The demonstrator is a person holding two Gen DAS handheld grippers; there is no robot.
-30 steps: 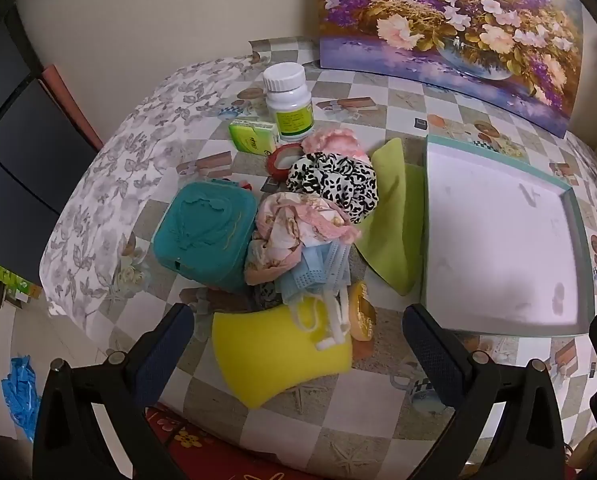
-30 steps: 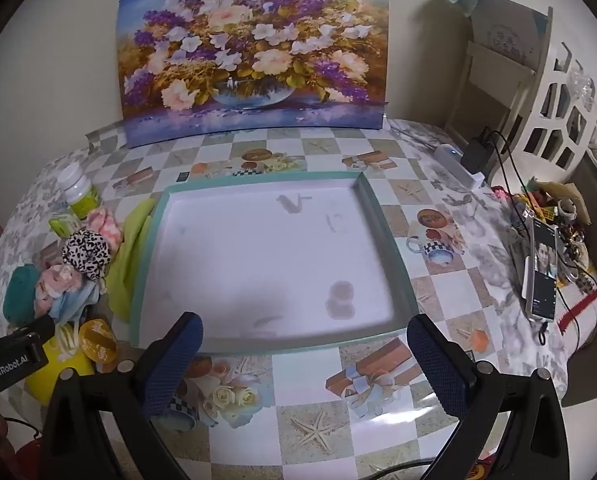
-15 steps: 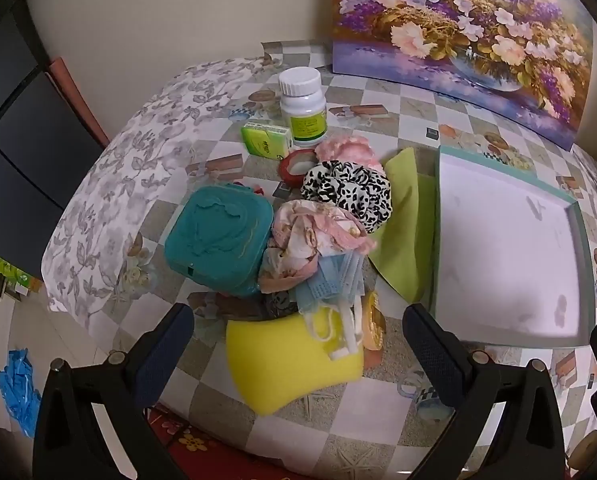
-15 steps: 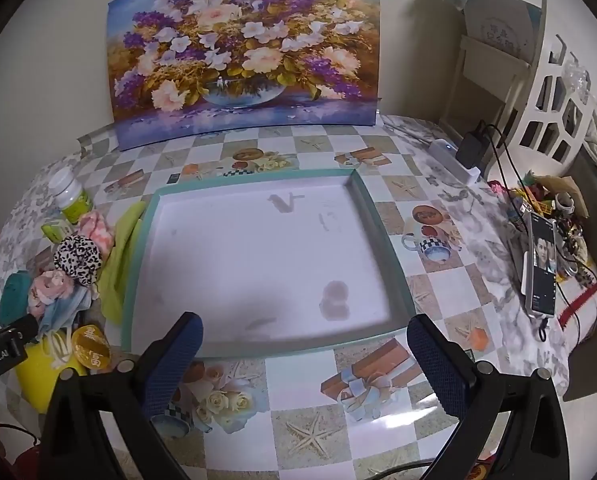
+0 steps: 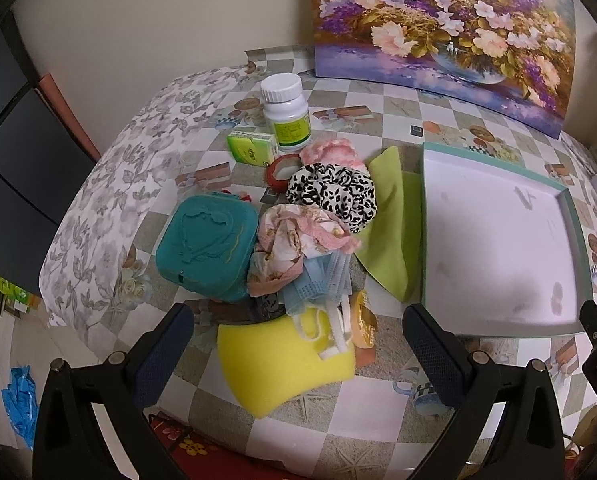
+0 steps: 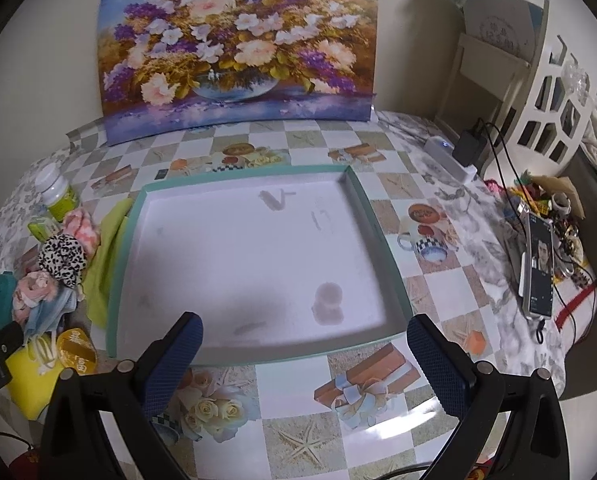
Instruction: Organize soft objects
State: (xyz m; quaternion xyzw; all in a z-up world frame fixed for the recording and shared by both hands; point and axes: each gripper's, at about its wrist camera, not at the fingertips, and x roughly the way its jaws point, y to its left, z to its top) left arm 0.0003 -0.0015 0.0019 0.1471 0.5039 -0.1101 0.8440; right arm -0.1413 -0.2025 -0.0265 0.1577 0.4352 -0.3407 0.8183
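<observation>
Two hand-held grippers hover spread wide, grasping nothing: the left hand-held gripper (image 5: 298, 344) over the yellow sponge (image 5: 274, 364), the right hand-held gripper (image 6: 304, 354) at the tray (image 6: 394, 280). The soft pile, with its leopard scrunchie (image 5: 334, 194), sits at the tray's nine o'clock on the counter (image 6: 298, 404). Only the right view shows the phone (image 6: 538, 264); there the sponge is half cut off.

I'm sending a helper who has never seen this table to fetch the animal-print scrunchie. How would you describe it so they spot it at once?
Start at the big teal-rimmed tray; the clutter pile lies along its left side. On the lime-green cloth beside the tray sits the scrunchie, between a pink scrunchie and a floral one. It alone has black spots on white.
</observation>
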